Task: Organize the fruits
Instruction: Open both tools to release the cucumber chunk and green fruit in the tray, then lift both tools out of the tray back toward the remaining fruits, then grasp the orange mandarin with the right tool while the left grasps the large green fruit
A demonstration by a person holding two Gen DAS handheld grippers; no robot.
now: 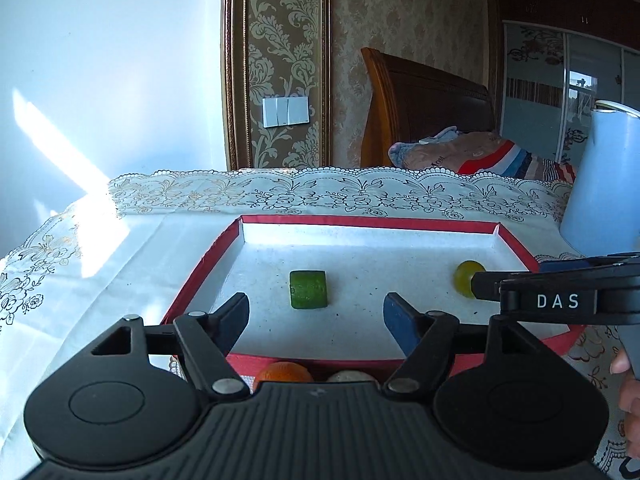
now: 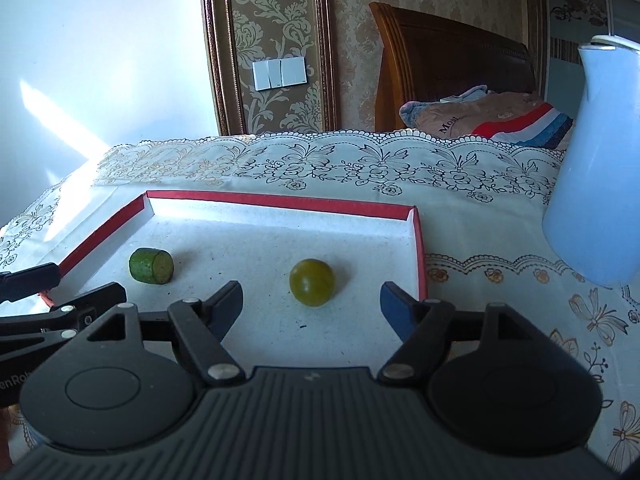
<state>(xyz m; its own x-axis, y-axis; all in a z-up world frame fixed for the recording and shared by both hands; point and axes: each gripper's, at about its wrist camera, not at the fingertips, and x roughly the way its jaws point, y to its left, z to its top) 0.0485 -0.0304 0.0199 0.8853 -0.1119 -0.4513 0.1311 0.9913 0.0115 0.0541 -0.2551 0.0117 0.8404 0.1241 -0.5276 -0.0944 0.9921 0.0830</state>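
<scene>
A shallow red-rimmed tray point(image 1: 208, 256) point(image 2: 280, 199) with a white floor lies on the lace tablecloth. In it lie a green cucumber-like chunk point(image 1: 308, 290) point(image 2: 151, 266) and a round yellow-green fruit point(image 1: 466, 278) point(image 2: 312, 282). My left gripper point(image 1: 316, 316) is open and empty, just before the green chunk. My right gripper point(image 2: 312, 306) is open and empty, its fingers either side of the round fruit and a little short of it. An orange fruit point(image 1: 282, 374) and a pale round fruit point(image 1: 352, 377) lie on the cloth before the tray's near wall, partly hidden by my left gripper.
A tall pale blue jug point(image 1: 604, 184) point(image 2: 596, 160) stands on the cloth right of the tray. The table's far edge runs along a wallpapered wall, with a wooden bed headboard point(image 2: 452, 68) and pillows behind. The right gripper's fingers point(image 1: 560, 292) reach in from the right in the left wrist view.
</scene>
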